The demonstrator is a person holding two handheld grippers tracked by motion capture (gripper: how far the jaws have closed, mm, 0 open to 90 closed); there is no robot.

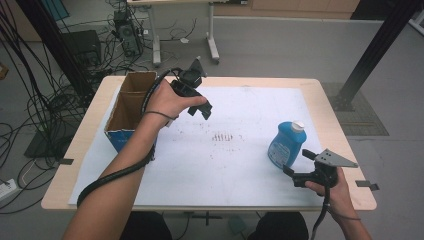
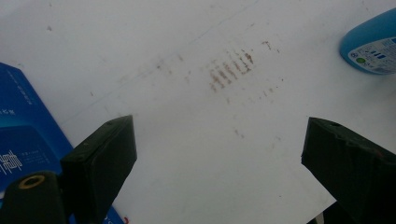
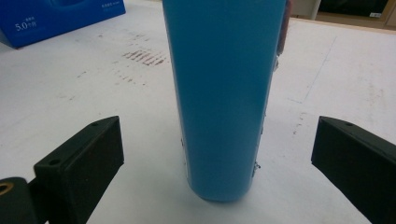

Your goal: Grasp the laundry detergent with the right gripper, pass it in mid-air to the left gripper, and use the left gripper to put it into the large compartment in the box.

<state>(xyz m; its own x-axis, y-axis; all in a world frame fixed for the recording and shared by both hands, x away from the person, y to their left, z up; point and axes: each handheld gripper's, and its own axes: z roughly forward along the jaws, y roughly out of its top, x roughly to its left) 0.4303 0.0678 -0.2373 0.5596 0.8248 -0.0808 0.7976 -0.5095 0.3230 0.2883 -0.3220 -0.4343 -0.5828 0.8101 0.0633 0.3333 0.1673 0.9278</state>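
Right gripper [image 3: 219,154] jaws wide apart, blue bottle [image 3: 224,93] between, untouched

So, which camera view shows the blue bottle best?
The high view: there the blue bottle stands whole, white cap included, before the right gripper. The right gripper view gives its lower body between open jaws; the left gripper view gives just a corner.
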